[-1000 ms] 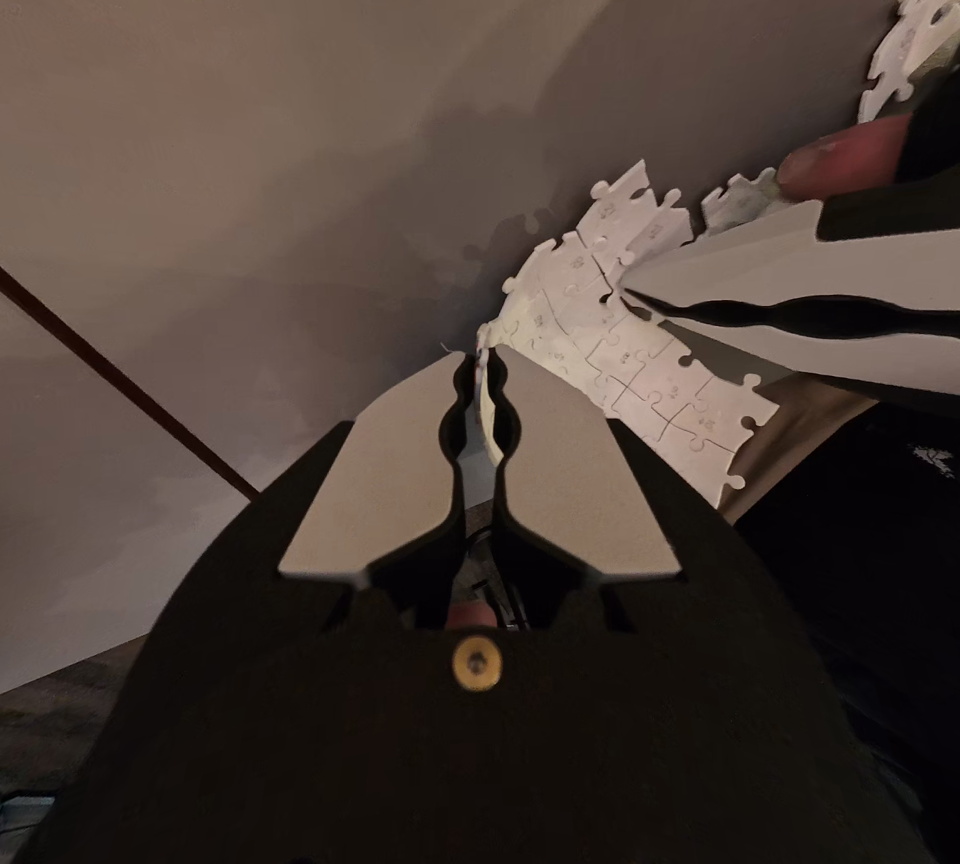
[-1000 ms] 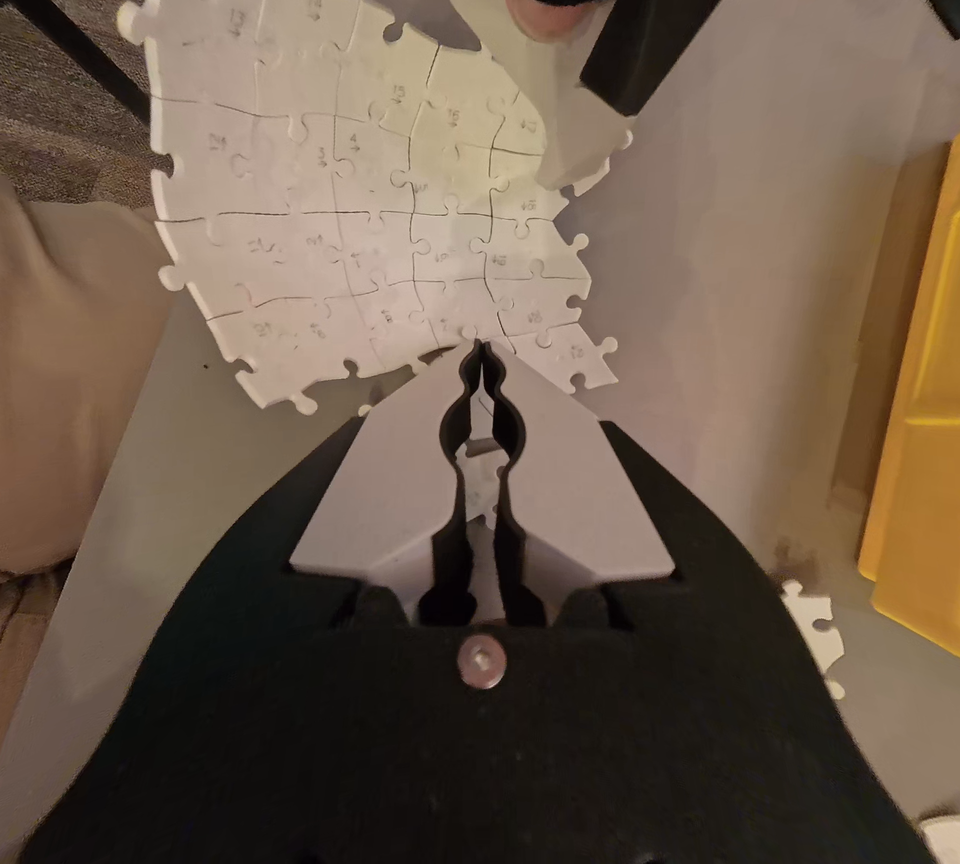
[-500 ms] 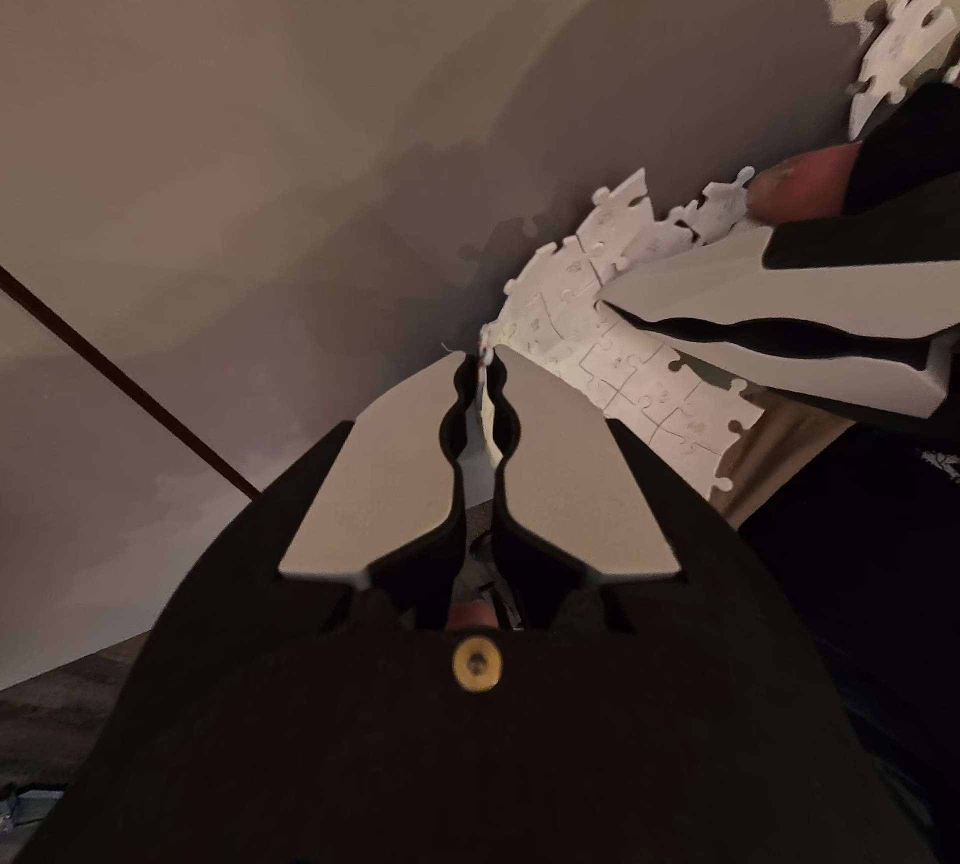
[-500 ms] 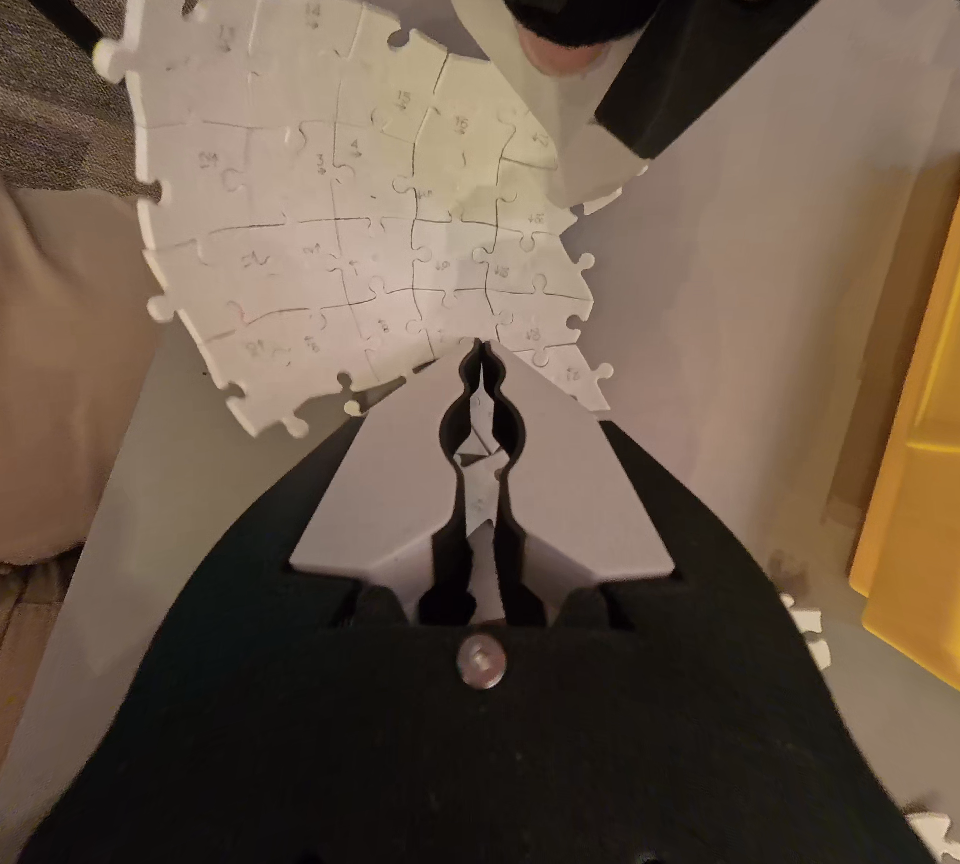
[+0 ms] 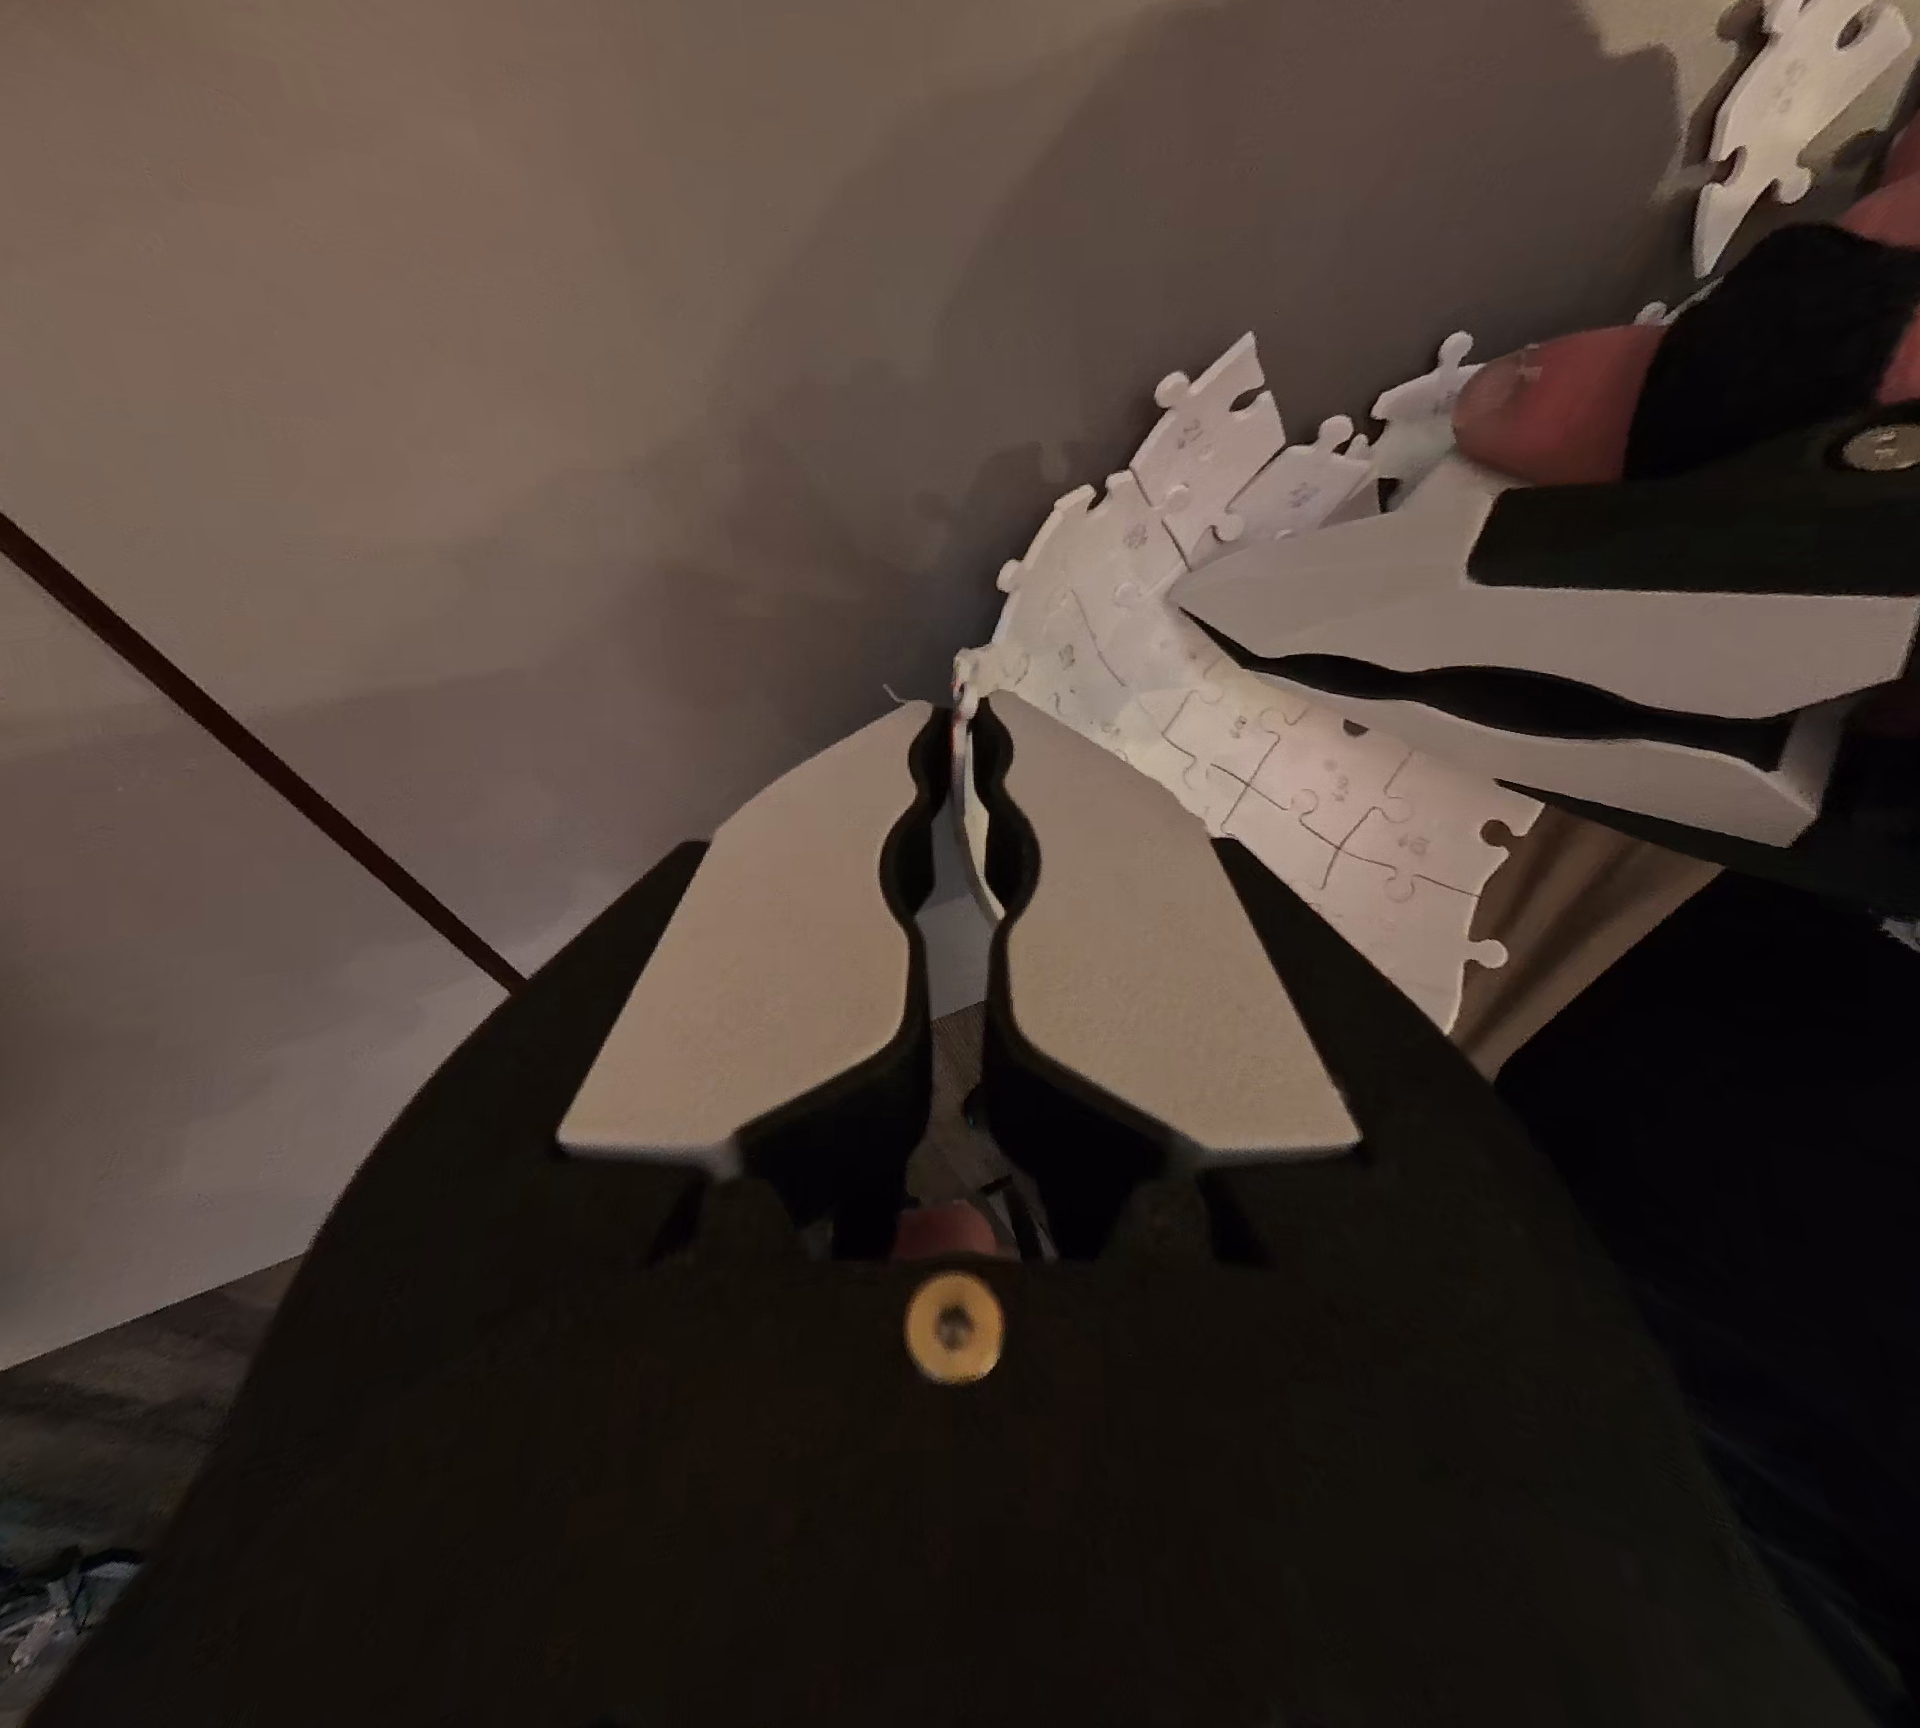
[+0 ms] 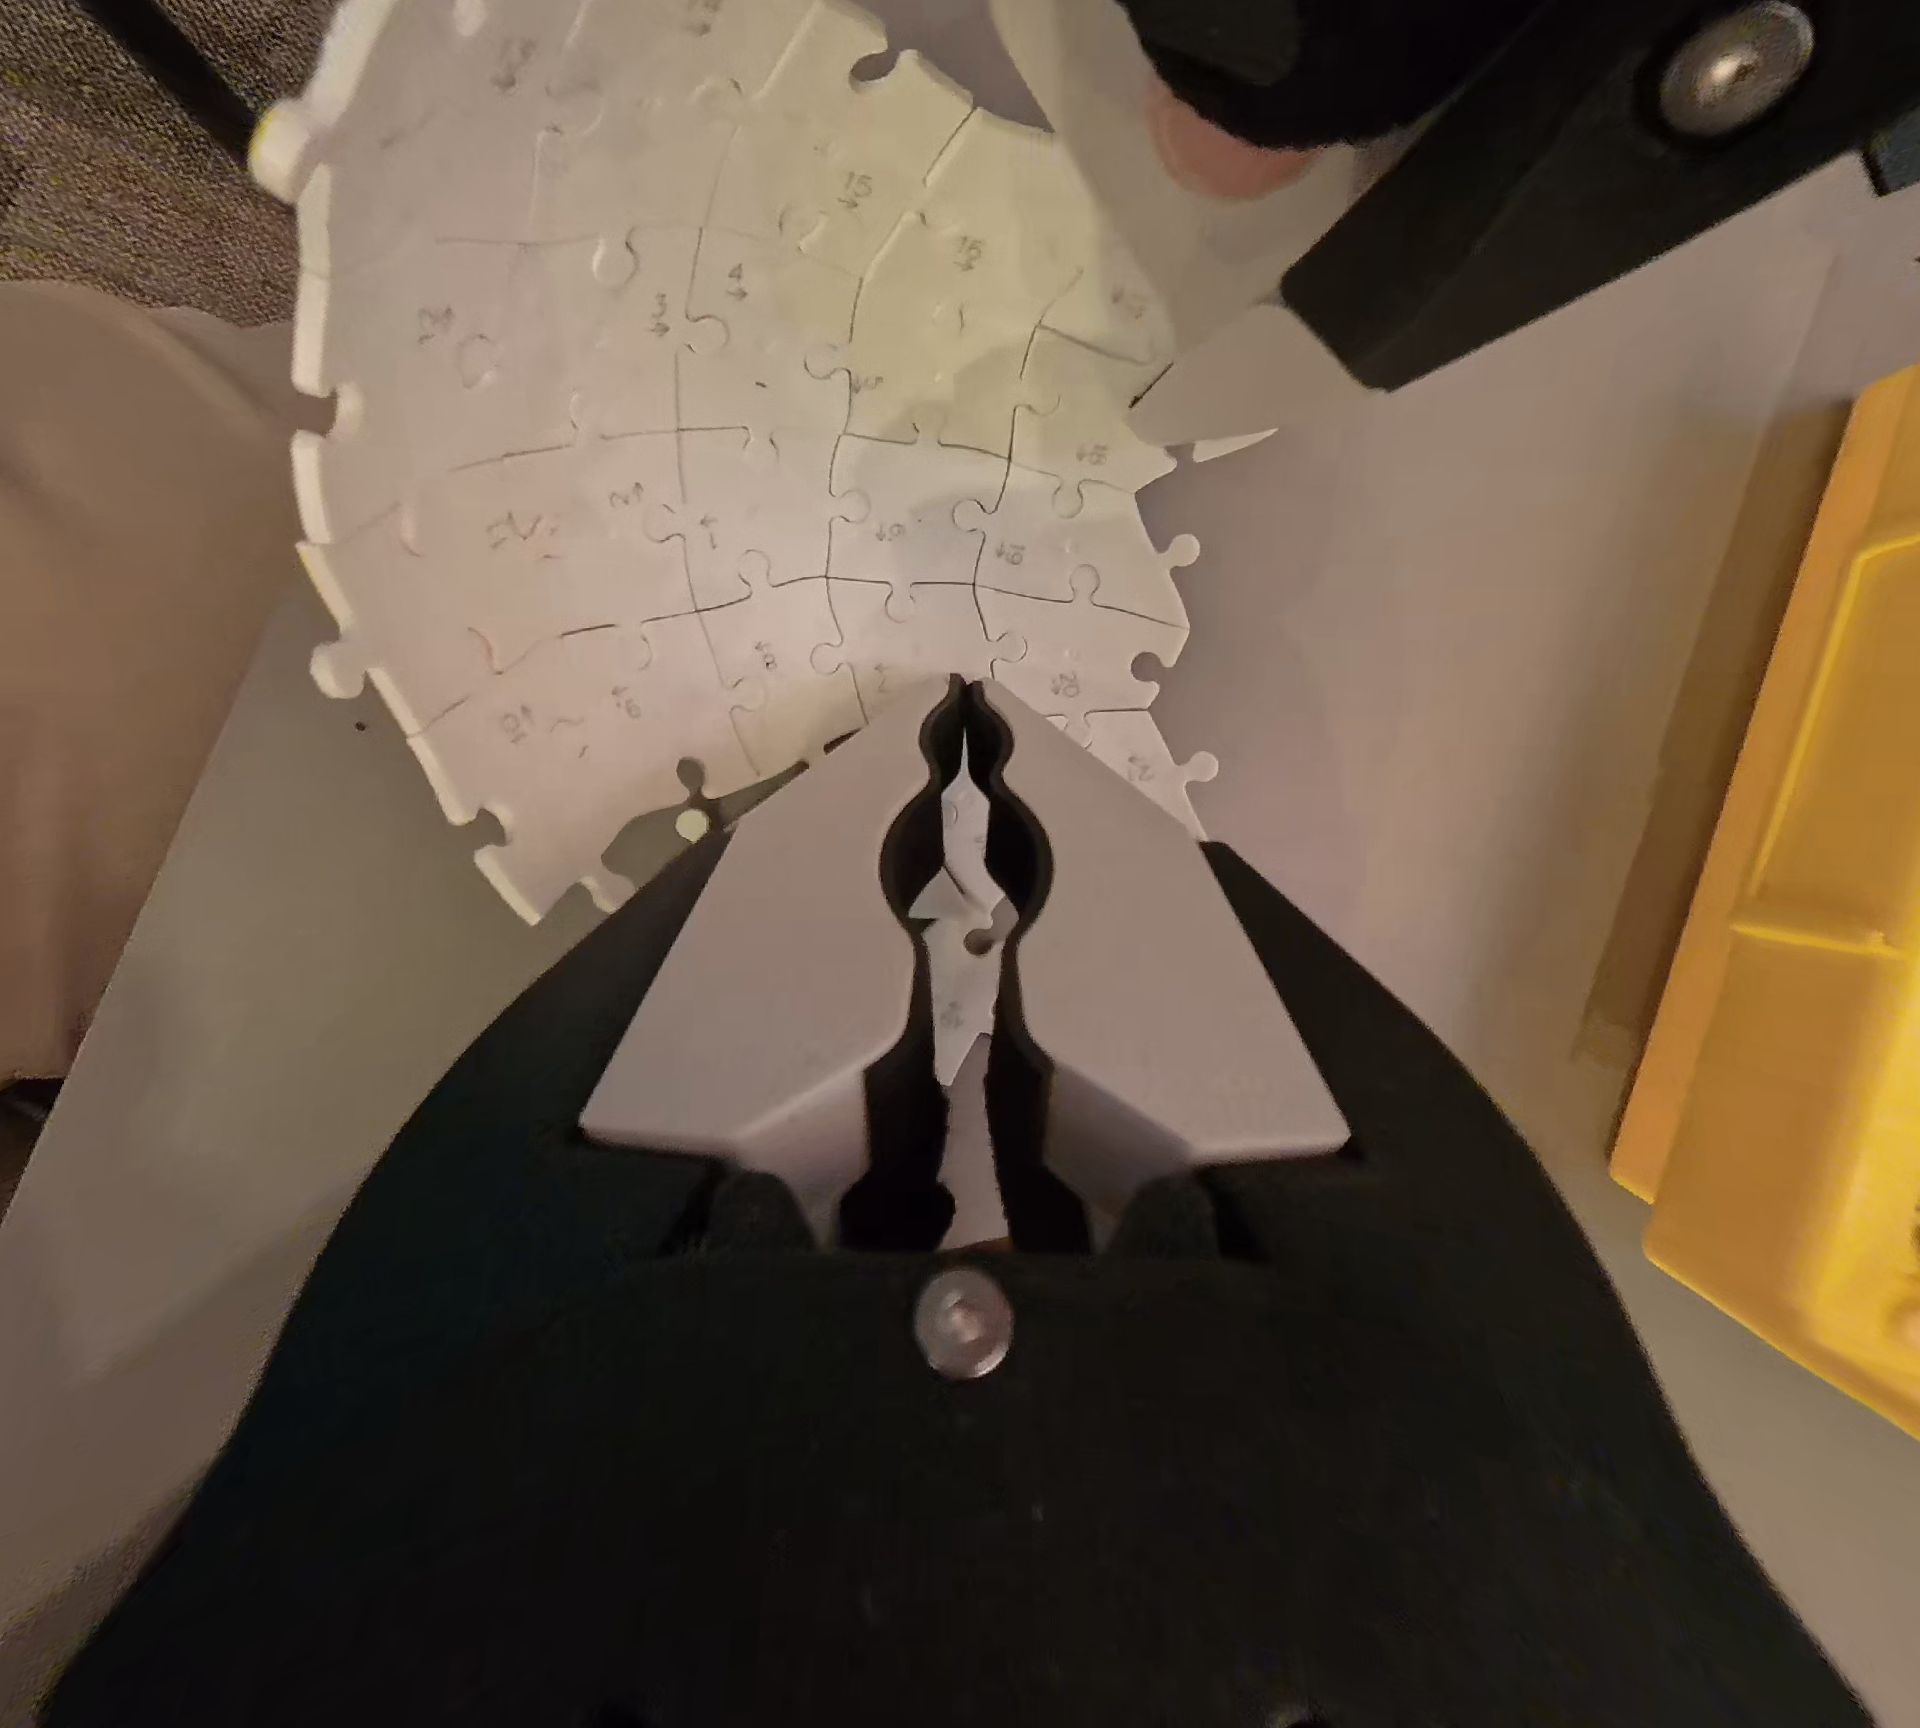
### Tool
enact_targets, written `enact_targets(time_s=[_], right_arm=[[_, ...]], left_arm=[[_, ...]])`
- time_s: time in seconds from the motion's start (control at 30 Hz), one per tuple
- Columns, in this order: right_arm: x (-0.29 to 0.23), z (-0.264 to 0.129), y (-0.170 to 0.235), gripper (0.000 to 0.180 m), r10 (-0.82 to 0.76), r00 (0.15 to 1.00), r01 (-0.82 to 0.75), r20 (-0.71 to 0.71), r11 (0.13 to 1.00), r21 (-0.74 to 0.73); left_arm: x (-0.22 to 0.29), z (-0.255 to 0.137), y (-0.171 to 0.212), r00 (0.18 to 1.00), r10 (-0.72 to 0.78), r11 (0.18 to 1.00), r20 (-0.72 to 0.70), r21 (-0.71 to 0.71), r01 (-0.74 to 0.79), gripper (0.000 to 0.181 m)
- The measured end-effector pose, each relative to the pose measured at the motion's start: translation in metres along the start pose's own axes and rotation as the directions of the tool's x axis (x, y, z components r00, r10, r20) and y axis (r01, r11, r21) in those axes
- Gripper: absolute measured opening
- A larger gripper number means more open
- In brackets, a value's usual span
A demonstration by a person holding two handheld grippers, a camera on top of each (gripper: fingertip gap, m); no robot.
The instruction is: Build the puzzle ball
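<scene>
A curved white shell of several joined puzzle pieces (image 6: pixel 727 431) is held up between both grippers above a pale table (image 6: pixel 1455 639). My right gripper (image 6: pixel 961 686) is shut on the shell's near lower edge. My left gripper (image 6: pixel 1195 426) comes in from the upper right and is shut on the shell's right edge. In the left wrist view the left gripper (image 5: pixel 961 722) pinches the shell (image 5: pixel 1299 774) edge-on. There the right gripper (image 5: pixel 1195 613) clamps it from the right. More pieces of the shell show through the gap between the right fingers.
A loose white puzzle piece (image 5: pixel 1070 89) lies at the upper right of the left wrist view. A yellow container (image 6: pixel 1787 899) stands at the table's right. A beige cushion-like thing (image 6: pixel 104 639) and grey carpet (image 6: pixel 156 68) lie at the left. Black-gloved hands (image 6: pixel 1247 16) hold the grippers. About 6 cm separates my left fingertips from my right.
Both grippers stay shut on the shell. The shell has turned and come closer in the right wrist view. The right gripper has shifted up and to the right in the left wrist view.
</scene>
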State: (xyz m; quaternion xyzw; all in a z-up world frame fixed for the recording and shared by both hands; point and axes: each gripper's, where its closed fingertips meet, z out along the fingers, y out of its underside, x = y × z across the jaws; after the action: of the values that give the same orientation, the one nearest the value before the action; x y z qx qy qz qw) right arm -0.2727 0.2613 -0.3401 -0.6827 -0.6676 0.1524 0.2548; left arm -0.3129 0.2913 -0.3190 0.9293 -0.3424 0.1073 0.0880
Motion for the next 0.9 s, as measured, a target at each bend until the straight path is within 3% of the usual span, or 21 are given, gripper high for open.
enact_targets(time_s=[0.23, 0.4, 0.6, 0.73, 0.77, 0.9], right_arm=[[0.0, 0.0, 0.001, 0.0, -0.095, 0.993, 0.093, -0.07, 0.995, -0.024], [0.0, 0.0, 0.0, 0.0, -0.054, 0.998, 0.053, -0.04, 0.998, -0.019], [0.012, -0.028, -0.006, 0.0, 0.179, 0.984, -0.181, 0.026, 0.971, 0.157], [0.025, -0.041, 0.013, 0.0, 0.311, 0.95, -0.314, 0.038, 0.94, 0.131], [0.024, -0.041, 0.018, 0.009, 0.343, 0.938, -0.348, 0.057, 0.931, 0.114], [0.016, -0.035, 0.031, 0.016, 0.393, 0.914, -0.4, 0.098, 0.915, 0.062]], left_arm=[[0.002, -0.002, -0.001, 1.0, 0.003, 1.0, 0.005, 0.012, -0.003, 0.003], [0.002, -0.002, -0.001, 1.0, 0.005, 1.0, 0.017, 0.013, -0.005, 0.003], [0.002, 0.002, -0.002, 1.0, 0.003, 0.999, 0.013, 0.032, -0.004, 0.004], [0.002, 0.003, -0.002, 1.0, 0.001, 0.999, 0.004, 0.048, -0.001, 0.004], [0.002, 0.003, -0.002, 1.0, -0.001, 0.999, 0.002, 0.053, 0.001, 0.004], [0.003, 0.004, -0.002, 1.0, -0.001, 0.998, 0.002, 0.07, 0.0, 0.005]])
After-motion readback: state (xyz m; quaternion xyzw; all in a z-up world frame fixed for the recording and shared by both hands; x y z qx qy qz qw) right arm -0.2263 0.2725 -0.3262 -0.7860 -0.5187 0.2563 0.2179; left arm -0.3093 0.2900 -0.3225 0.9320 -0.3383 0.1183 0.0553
